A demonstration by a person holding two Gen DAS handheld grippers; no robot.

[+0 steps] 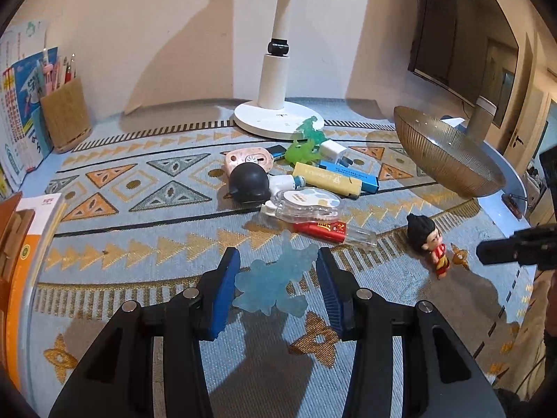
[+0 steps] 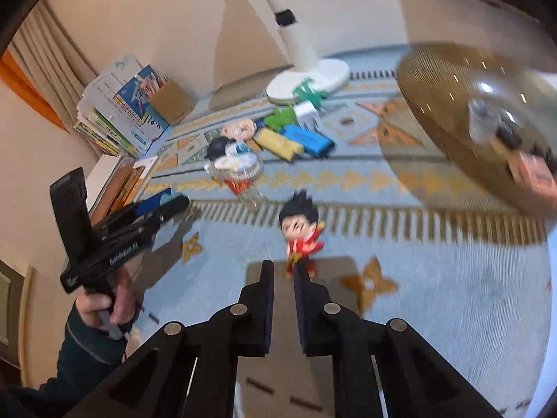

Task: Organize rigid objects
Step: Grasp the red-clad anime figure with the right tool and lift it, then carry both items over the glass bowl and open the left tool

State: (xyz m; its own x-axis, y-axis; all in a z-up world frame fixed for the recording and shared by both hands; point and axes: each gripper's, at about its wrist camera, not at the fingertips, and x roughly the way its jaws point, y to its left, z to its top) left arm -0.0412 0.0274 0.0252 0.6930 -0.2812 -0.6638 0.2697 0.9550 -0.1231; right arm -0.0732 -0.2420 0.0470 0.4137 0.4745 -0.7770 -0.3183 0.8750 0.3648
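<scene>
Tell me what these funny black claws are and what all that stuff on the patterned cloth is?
The claws are grabbing tools. A person holds one in each hand, and a small camera sits on each tool, looking along its two fingers, so each picture comes from one tool.

In the left tool's picture, the left gripper has blue pads on either side of a frosted pale-blue flat toy; whether they squeeze it is unclear. In the right tool's blurry picture, the right gripper is shut and holds nothing.

On the blue and orange patterned cloth lie a small black-haired doll in red clothes, a heap of small things such as a yellow rectangular case, a white round-based lamp, and a ribbed brown glass bowl.
</scene>
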